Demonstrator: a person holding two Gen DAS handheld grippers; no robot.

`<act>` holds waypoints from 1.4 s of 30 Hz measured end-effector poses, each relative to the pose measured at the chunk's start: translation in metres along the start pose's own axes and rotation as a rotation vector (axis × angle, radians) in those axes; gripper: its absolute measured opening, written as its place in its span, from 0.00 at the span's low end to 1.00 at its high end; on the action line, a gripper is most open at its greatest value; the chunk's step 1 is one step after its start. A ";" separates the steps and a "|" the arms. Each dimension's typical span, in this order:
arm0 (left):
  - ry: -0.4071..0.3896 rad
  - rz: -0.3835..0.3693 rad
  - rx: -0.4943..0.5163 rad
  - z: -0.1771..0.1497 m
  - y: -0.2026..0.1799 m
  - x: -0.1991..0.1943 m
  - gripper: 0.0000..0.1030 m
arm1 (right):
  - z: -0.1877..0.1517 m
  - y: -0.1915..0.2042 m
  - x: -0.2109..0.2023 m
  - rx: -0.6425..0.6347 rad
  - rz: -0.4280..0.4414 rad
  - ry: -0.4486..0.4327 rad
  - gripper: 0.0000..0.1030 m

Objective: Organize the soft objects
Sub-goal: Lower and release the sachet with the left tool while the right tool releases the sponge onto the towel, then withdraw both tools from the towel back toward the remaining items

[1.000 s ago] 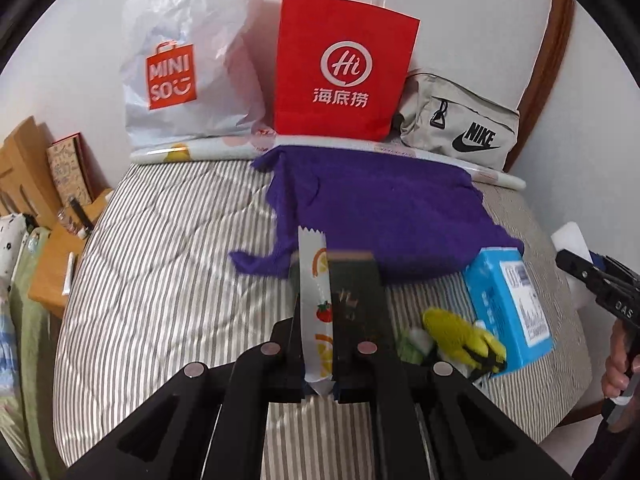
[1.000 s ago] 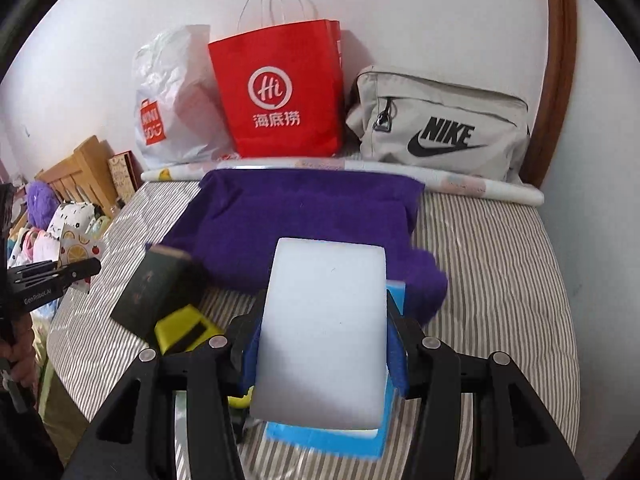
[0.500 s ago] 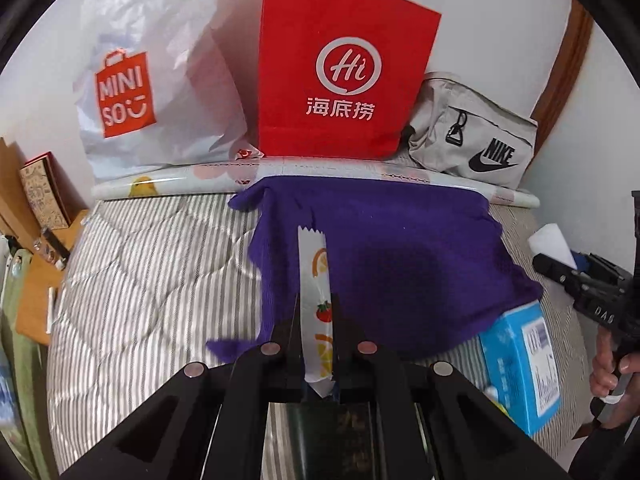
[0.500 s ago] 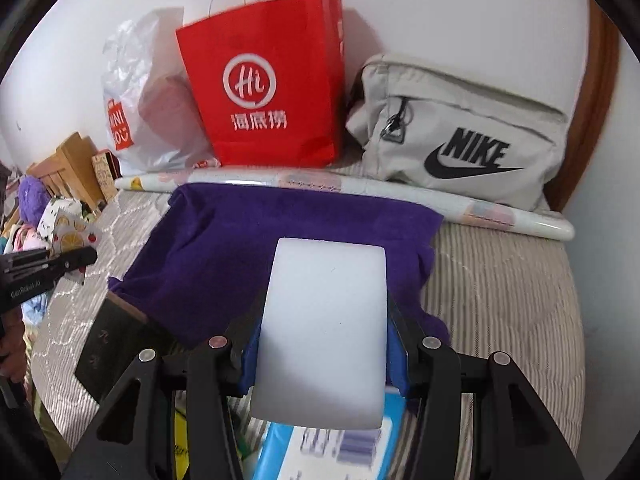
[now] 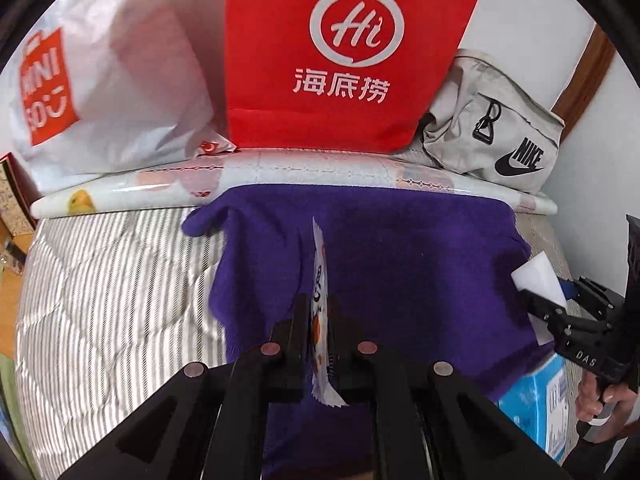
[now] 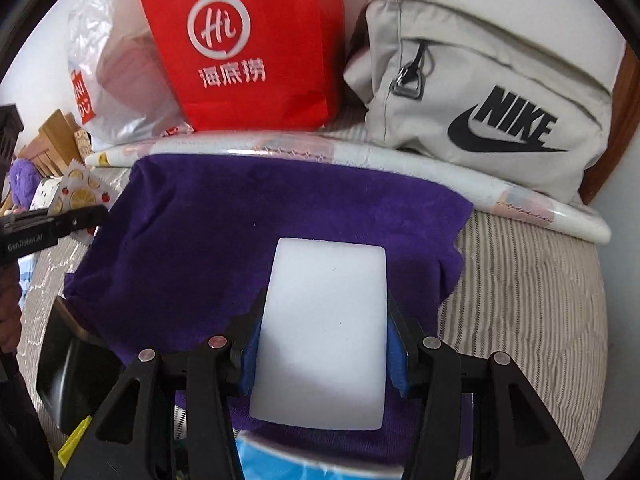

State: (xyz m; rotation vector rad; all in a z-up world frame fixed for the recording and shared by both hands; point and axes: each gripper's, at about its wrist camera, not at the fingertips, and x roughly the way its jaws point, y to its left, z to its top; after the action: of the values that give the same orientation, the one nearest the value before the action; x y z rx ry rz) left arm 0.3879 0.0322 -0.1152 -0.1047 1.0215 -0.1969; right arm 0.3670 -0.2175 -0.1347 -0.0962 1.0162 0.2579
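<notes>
Surface: striped bedding point(image 5: 112, 280) is seen under both grippers, with a purple towel point(image 5: 400, 264) spread on its far half, up to a long printed roll point(image 5: 280, 168) lying crosswise.
Background: against the wall are stood a white Miniso bag point(image 5: 112, 80), a red paper bag point(image 5: 340, 52) and a grey Nike pouch point(image 6: 480, 92).
Left gripper point(image 5: 320, 320): it is closed on a thin printed sachet point(image 5: 320, 276), which is pinched edge-on between the jaws.
Sachet axis: the long axis is laid along the fingers and is pointed forward, toward the roll and the red paper bag; the free end is held over the purple towel.
Right gripper point(image 6: 324, 344): it is closed on a white sponge block point(image 6: 324, 320) with blue sides; the flat white face is turned upward.
Sponge axis: the long axis is also directed forward along the fingers, over the near part of the purple towel.
Key relation: the purple towel is directly ahead of and below both held things, so only a lowering seems to be needed; the left gripper is judged to be over the towel's middle, the right one nearer its right border.
Other things: a blue tissue pack point(image 5: 548, 408) is partly seen at the near right corner of the towel, and a dark box point(image 6: 76, 376) at its near left.
Contact: whether either held thing is touching the towel cannot be told.
</notes>
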 end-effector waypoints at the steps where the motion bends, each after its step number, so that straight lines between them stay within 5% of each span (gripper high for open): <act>1: 0.005 -0.002 -0.001 0.003 0.000 0.003 0.08 | 0.000 -0.001 0.004 0.001 0.002 0.009 0.49; 18: 0.091 0.009 0.039 0.025 -0.007 0.060 0.08 | 0.005 -0.006 0.047 -0.048 -0.008 0.137 0.49; 21: 0.101 0.004 0.038 0.026 -0.007 0.064 0.11 | 0.007 -0.005 0.048 -0.057 -0.003 0.141 0.53; 24: 0.111 -0.001 0.041 0.026 -0.007 0.064 0.18 | 0.007 -0.003 0.047 -0.060 0.022 0.141 0.67; 29: 0.083 0.033 0.053 0.025 -0.005 0.050 0.56 | 0.008 -0.005 0.036 -0.045 0.030 0.106 0.75; 42: -0.027 0.121 0.059 -0.001 0.002 -0.036 0.56 | 0.000 -0.002 -0.028 -0.005 -0.009 -0.004 0.75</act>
State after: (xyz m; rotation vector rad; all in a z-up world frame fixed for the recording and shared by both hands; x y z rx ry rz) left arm 0.3687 0.0416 -0.0857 0.0079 0.9910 -0.1148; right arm 0.3531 -0.2244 -0.1108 -0.1050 1.0114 0.2524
